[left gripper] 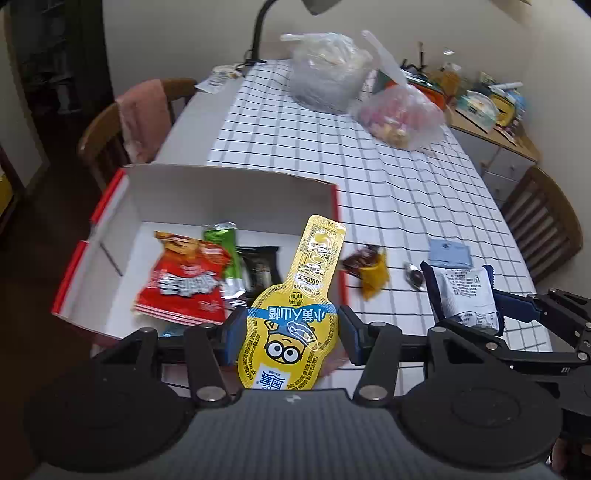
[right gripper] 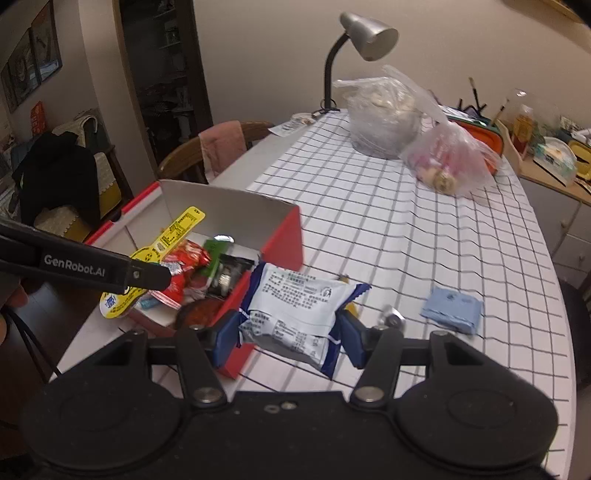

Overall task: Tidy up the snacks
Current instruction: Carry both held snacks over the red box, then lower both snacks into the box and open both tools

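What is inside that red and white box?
The box holds a red snack bag, a green packet and a dark packet. A yellow pouch in the left hand-held gripper covers part of the box's floor, so more could be hidden.

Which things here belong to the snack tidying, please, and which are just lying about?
Job: yellow pouch in left gripper, white packet in right gripper, red box, loose sweets.
Lying about: lamp, plastic bags, blue cloth.
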